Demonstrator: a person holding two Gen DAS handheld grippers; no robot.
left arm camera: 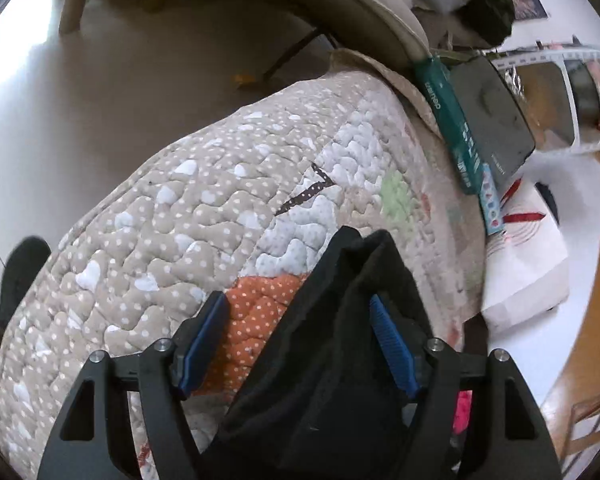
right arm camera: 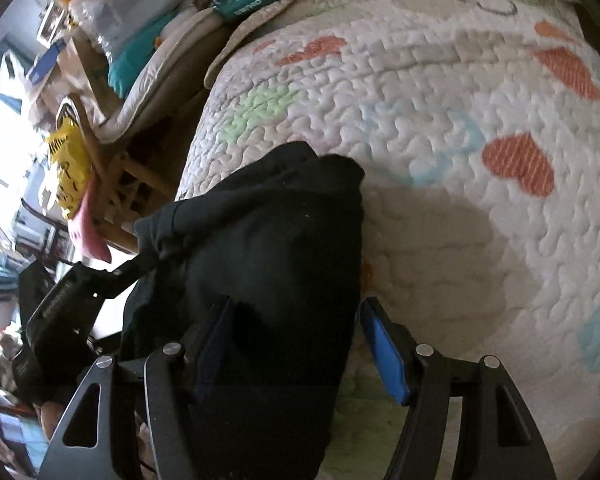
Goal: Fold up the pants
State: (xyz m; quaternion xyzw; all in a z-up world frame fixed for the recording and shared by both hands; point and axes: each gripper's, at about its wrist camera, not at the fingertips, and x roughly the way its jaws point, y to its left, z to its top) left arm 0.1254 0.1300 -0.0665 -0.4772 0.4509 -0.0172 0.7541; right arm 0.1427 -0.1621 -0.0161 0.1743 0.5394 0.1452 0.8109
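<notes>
The black pants [left arm camera: 332, 352] lie bunched on a quilted bedspread [left arm camera: 160, 208]. In the left wrist view the cloth rises between the jaws of my left gripper [left arm camera: 300, 344], which stand wide apart; the right blue pad [left arm camera: 392, 344] touches the cloth, the left pad [left arm camera: 204, 344] is clear of it. In the right wrist view the pants [right arm camera: 268, 248] drape over the left finger of my right gripper [right arm camera: 296, 348], whose jaws also stand wide apart; its right blue pad [right arm camera: 384, 356] is bare. The left gripper's body [right arm camera: 60, 312] shows at the left of that view.
The quilt [right arm camera: 440, 128] has coloured hearts and dots. A green packet [left arm camera: 448, 128] and a dark flat device [left arm camera: 496, 120] lie at the bed's edge. A cushioned wooden chair [right arm camera: 112, 120] with piled items stands beside the bed. Pale floor [left arm camera: 100, 92] lies beyond.
</notes>
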